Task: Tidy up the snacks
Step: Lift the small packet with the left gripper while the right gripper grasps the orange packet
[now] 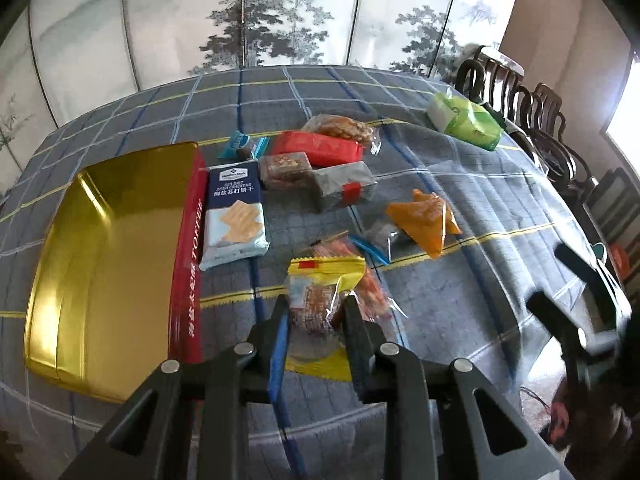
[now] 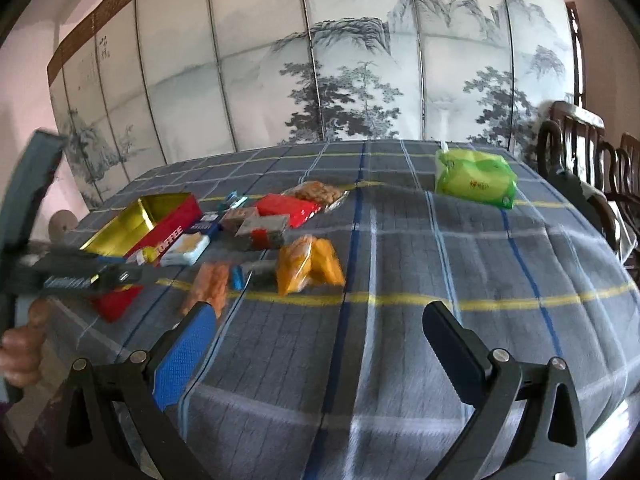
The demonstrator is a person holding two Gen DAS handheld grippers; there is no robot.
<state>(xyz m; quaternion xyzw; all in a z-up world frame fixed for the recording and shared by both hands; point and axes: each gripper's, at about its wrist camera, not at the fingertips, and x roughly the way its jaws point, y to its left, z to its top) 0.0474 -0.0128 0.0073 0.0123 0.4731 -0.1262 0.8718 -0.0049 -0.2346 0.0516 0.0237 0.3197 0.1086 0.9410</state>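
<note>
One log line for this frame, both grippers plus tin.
left gripper: shut on yellow snack packet | right gripper: open, empty | toffee tin: open

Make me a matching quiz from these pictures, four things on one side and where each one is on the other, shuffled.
Things:
1. yellow-topped snack packet
2. cracker pack
3. green tissue pack
4. orange snack bag

Places:
A. far right of the table, apart from the snacks
B. between the left tongs
C. right beside the red toffee tin
D. near the yellow stripe, mid-table

Pairs: 1-B, 2-C, 3-A, 4-D
</note>
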